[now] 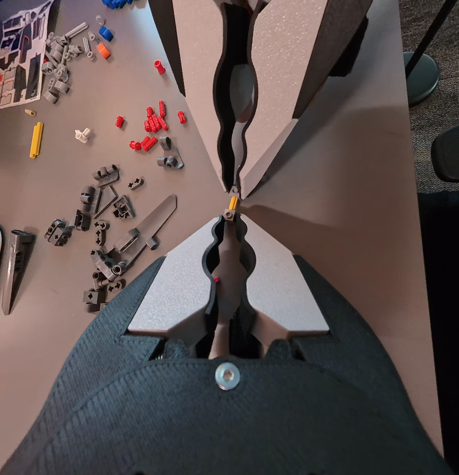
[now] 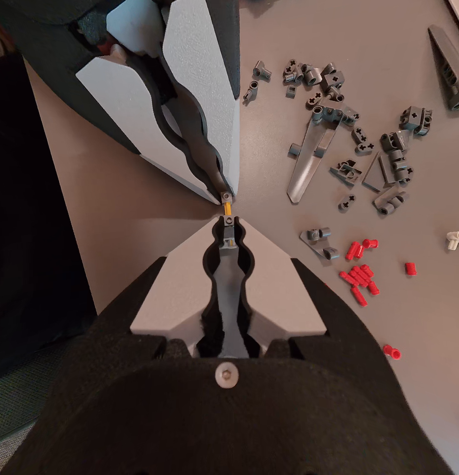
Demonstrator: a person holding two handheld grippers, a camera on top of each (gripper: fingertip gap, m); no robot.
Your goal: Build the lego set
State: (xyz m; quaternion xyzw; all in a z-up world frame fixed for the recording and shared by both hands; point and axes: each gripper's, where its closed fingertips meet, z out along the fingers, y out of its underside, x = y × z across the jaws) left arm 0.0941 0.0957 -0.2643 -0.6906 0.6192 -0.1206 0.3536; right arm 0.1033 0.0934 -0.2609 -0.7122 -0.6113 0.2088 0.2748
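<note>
In the left wrist view my left gripper (image 1: 230,219) is shut on a small grey studded brick (image 1: 229,214). A short yellow axle (image 1: 233,203) runs from it to a second small grey brick (image 1: 234,190), which my right gripper (image 1: 234,187) pinches from the far side. In the right wrist view my right gripper (image 2: 229,221) is shut on its grey brick (image 2: 228,220), with a longer grey piece (image 2: 227,237) behind it between the fingers. The yellow axle (image 2: 227,208) leads to the left gripper (image 2: 224,199) and its brick (image 2: 226,197). The two grippers stand tip to tip above the table (image 1: 313,231).
Loose parts lie to one side: red pins (image 1: 154,123), dark grey connectors and a long grey panel (image 1: 151,226), a yellow beam (image 1: 36,140), a white connector (image 1: 82,134) and a sticker sheet (image 1: 15,59). The table edge (image 1: 413,180) borders carpet and a chair. Only a small space, under 4 cm, lies between the two pairs of fingers.
</note>
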